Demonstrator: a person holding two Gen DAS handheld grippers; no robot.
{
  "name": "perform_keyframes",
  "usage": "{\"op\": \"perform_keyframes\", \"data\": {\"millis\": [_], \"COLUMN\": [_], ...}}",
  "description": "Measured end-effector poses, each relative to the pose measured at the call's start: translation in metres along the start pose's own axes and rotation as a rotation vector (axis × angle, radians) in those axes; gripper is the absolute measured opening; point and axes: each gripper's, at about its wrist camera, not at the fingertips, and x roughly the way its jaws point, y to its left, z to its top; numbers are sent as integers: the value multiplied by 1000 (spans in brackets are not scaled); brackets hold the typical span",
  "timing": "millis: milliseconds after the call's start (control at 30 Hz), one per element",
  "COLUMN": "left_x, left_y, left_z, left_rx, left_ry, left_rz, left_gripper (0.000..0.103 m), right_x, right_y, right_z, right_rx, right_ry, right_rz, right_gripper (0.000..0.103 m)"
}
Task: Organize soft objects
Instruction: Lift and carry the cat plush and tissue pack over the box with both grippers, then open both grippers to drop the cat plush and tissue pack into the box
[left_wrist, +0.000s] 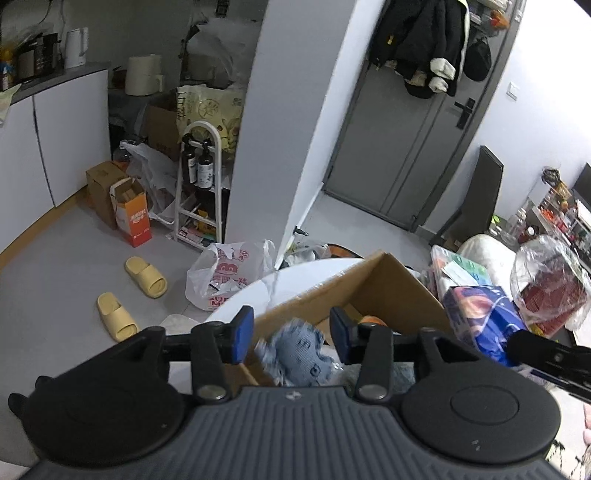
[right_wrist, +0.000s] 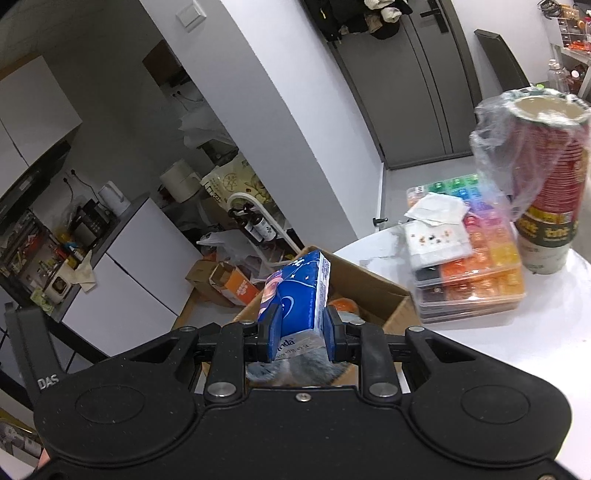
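A blue-grey plush toy (left_wrist: 300, 355), blurred, is in the open cardboard box (left_wrist: 391, 288) on the white table. My left gripper (left_wrist: 291, 338) is right above it, open; its blue pads stand on either side of the plush without touching it. My right gripper (right_wrist: 302, 332) is shut on a blue tissue pack (right_wrist: 299, 291) and holds it over the same box (right_wrist: 369, 291). The plush (right_wrist: 291, 369) shows as grey-blue fur below the pack. In the left wrist view the tissue pack (left_wrist: 480, 321) hangs at the right, beside the box's corner. An orange object (right_wrist: 341, 306) also lies in the box.
On the white table (right_wrist: 480, 350) stand a sleeve of red paper cups in clear plastic (right_wrist: 546, 177) and a stack of colourful compartment trays (right_wrist: 476, 266) with papers on top. On the floor beyond the table edge are yellow slippers (left_wrist: 146, 277) and a plastic bag (left_wrist: 225, 273).
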Motion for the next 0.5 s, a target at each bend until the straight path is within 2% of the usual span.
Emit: {"op": "perform_keyframes", "data": {"millis": [267,367,400,433,500], "left_x": [-4,-4,-3,-4,-5], "left_y": [11,11,11,11,12], "left_z": [7,6,7,7,7], "left_rx": [-29,-23,-19,-18,-19], "left_ry": [-9,2,6,10,25], "left_rz": [4,4,4,5,3], "left_gripper": [52,54,55,55,62], "right_x": [29,37,40,40,36], "right_y": [16,17,16,16,16], "right_z": [6,7,6,5,2], "right_rx": [25,51,60,65,51], "right_ry": [13,28,40,44,37], "right_rz": [-11,5,16,13,-7], "right_gripper": [25,33,42,47,51]}}
